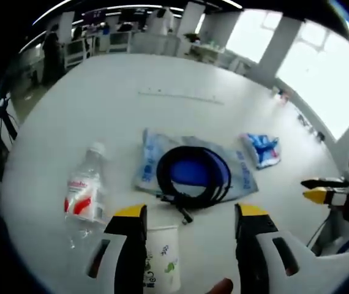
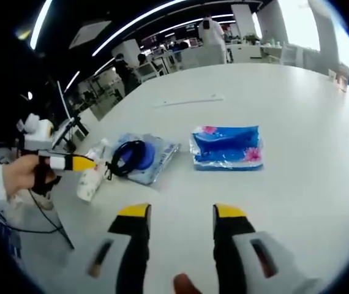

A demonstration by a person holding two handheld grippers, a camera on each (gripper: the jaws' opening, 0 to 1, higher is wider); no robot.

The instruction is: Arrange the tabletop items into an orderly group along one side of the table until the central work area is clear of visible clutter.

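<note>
We note both tongs, left (image 1: pixel 191 215) and right (image 2: pixel 182 213), standing wide and empty above the white desk (image 1: pixel 162 116); coiled black cable (image 1: pixel 193 174) rests on a blue-printed plastic bag (image 1: pixel 243 177); clear plastic bottle (image 1: pixel 87 190) lies beside it.

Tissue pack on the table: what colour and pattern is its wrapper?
Blue tissue pack with pink flowers at the corners; clearest in the right gripper view.

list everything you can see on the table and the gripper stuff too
water bottle: 1, clear with red-white label, lying on the white table
paper cup: 1, white, green print, between the left gripper's jaws
coiled cable: 1, black, on the flat bag
flat bag: 1, pale blue, under the cable
tissue pack: 1, blue with pink flowers, apart from the bag
left gripper: yellow-tipped jaws, open
right gripper: yellow-tipped jaws, open
</note>
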